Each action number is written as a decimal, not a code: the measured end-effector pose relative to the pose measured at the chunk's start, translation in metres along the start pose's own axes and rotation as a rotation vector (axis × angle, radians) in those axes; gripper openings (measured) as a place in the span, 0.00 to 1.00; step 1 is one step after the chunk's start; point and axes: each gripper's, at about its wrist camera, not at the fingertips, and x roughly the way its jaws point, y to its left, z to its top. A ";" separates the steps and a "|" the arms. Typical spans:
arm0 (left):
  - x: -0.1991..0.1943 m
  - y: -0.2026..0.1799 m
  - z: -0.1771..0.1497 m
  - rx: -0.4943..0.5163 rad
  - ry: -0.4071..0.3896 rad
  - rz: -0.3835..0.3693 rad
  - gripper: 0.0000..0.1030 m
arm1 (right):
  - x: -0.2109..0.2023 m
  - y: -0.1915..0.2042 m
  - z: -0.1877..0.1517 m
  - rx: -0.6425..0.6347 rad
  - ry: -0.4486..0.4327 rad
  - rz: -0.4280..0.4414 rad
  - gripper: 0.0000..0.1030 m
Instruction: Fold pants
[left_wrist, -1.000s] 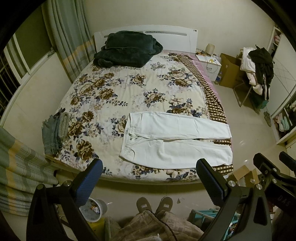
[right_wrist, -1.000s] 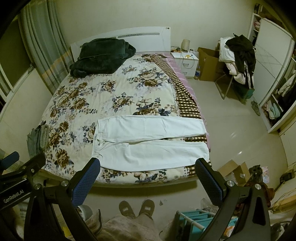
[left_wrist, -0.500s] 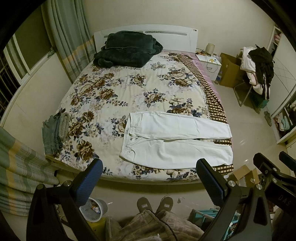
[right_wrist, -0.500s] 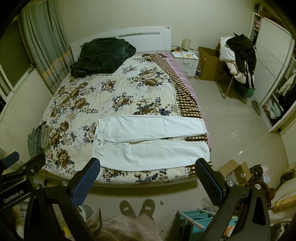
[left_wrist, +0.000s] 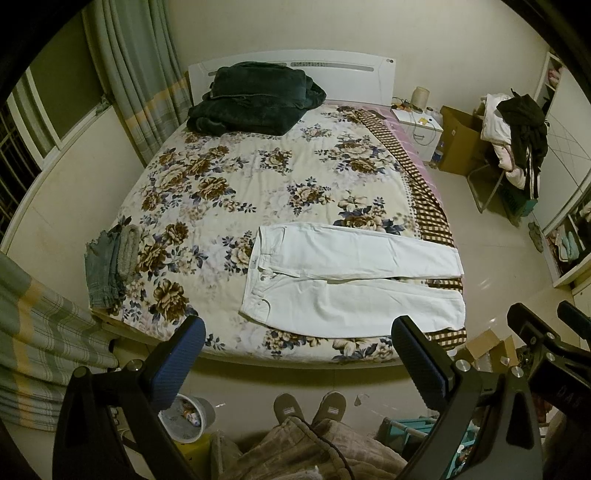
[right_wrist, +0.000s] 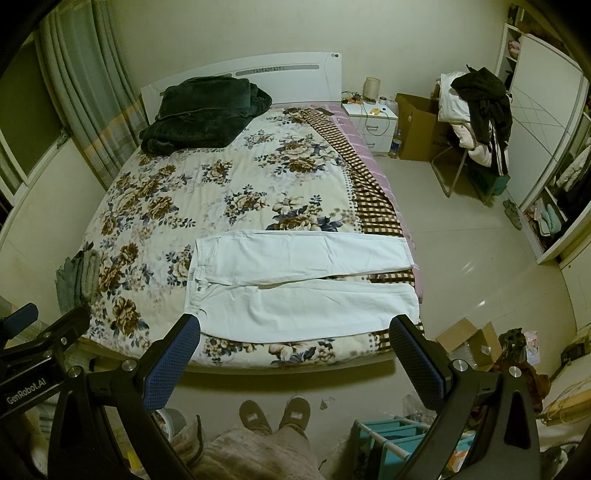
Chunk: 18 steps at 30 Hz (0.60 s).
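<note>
White pants (left_wrist: 351, 280) flat on bed (left_wrist: 229, 184), left tool (left_wrist: 295, 354) and right tool (right_wrist: 295, 354) raised (seemingly level), spread wide

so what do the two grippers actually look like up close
Both are alike: the left gripper and right gripper have black angular frames with silver bolt heads and two fingers faced with textured dark blue pads. In the right wrist view, the left gripper's black body carries white GenRobot.AI lettering. No cables or sleeves are visible on them.
</note>
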 end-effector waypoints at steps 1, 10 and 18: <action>0.000 0.000 0.000 0.000 0.000 0.001 1.00 | 0.000 -0.001 0.002 0.000 0.001 0.002 1.00; 0.004 -0.002 0.000 0.000 0.003 -0.002 1.00 | 0.004 0.001 -0.001 0.002 0.005 0.002 1.00; 0.021 -0.008 0.009 0.014 0.007 -0.017 1.00 | 0.022 0.015 -0.015 0.020 0.019 -0.008 1.00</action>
